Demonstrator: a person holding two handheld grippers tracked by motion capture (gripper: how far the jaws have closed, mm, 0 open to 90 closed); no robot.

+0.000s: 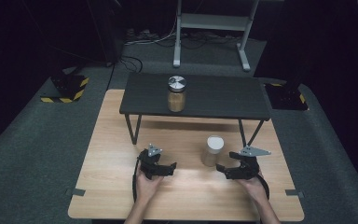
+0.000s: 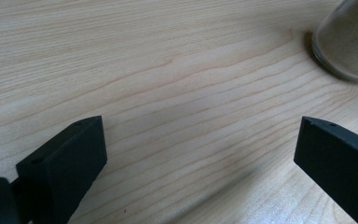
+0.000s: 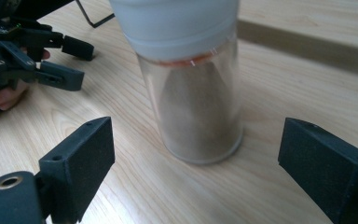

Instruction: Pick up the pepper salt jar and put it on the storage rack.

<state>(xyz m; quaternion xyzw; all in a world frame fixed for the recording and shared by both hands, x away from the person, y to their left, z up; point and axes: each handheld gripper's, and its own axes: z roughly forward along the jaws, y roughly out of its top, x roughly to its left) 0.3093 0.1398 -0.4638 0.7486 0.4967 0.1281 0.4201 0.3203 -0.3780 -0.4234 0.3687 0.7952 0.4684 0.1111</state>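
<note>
Both grippers — right (image 3: 196, 168), left (image 2: 200, 158) — wide open, white-lidded jar (image 3: 193, 93) just ahead, ungripped.

A light wooden worktop (image 1: 116, 186) is seen, its grain running lengthwise. A low black shelf (image 1: 214, 95) on thin metal legs is set across its far part. On the shelf, left of centre, a jar with a silver lid (image 1: 176, 93) and golden-brown contents stands upright. Grey carpet (image 1: 32, 154) surrounds the worktop.

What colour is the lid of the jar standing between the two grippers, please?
White; the jar's lid shows best in the right gripper view.
</note>
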